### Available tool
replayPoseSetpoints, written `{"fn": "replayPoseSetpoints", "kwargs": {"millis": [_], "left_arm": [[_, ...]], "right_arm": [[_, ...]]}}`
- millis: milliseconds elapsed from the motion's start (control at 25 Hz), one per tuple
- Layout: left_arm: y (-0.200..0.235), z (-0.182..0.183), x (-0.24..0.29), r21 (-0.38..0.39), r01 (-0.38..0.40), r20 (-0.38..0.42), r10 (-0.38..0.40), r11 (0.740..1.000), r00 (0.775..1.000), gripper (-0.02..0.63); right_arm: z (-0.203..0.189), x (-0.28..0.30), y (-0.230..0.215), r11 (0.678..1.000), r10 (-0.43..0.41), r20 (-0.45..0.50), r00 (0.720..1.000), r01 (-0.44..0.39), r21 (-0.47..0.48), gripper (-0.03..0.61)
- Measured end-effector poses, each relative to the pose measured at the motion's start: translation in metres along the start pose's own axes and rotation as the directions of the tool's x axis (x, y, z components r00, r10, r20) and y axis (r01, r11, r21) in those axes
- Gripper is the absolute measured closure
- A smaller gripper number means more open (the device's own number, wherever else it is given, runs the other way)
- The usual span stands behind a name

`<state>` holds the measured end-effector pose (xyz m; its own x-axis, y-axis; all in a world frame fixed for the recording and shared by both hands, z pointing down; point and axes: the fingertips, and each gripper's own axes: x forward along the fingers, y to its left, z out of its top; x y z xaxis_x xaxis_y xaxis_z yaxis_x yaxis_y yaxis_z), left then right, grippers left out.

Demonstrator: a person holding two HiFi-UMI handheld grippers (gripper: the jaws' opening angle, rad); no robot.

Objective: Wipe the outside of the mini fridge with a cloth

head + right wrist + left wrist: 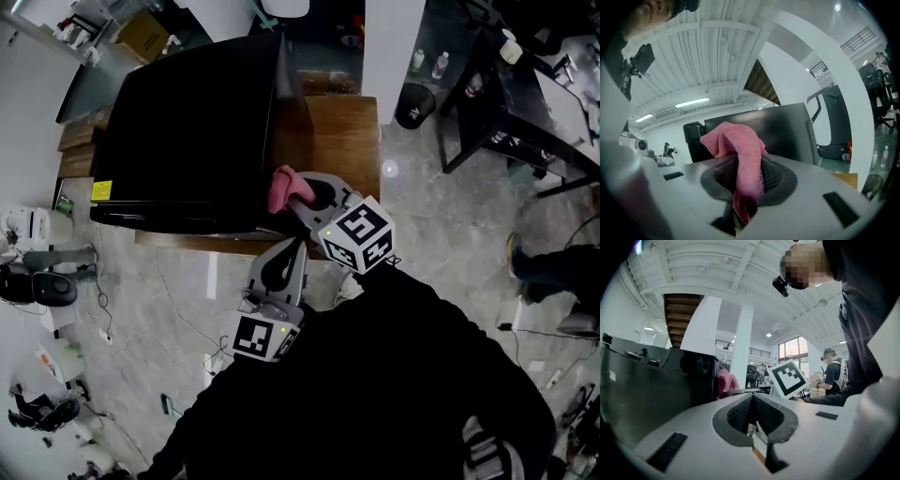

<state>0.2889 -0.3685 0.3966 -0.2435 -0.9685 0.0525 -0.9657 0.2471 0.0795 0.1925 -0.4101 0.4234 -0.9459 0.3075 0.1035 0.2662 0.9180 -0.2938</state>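
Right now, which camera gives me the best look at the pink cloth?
The right gripper view: the cloth fills its centre, pinched in the fingers of the right gripper. The head view shows it only as a small bunch by the fridge; the left gripper view shows a distant sliver beside it.

**Surface** [342,141]: brown wood, rectangular. Carried directly on it: one black mini fridge [187,131], by which most of the top is covered. A bare stretch of wood is left to the right of the mini fridge.

**Floor** [441,216]: grey, marbled. Stood on it: a black bin [413,105], right of the mini fridge, and a black-framed desk [525,89], further right of the mini fridge.
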Motion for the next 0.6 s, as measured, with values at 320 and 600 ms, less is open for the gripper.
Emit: {"fn": "replayPoseSetpoints", "kwargs": {"millis": [320, 600], "left_arm": [[0.018, -0.007, 0.037, -0.014, -0.096, -0.003, 0.096, 0.995, 0.995, 0.607], [0.026, -0.013, 0.069, -0.014, -0.133, 0.015, 0.133, 0.991, 0.991, 0.607]], "right_arm": [[0.008, 0.028, -0.051, 0.999, -0.022, -0.019, 1.0, 0.021, -0.043, 0.497], [0.017, 0.053, -0.101, 0.995, -0.062, -0.04, 0.997, 0.059, -0.079, 0.497]]}}
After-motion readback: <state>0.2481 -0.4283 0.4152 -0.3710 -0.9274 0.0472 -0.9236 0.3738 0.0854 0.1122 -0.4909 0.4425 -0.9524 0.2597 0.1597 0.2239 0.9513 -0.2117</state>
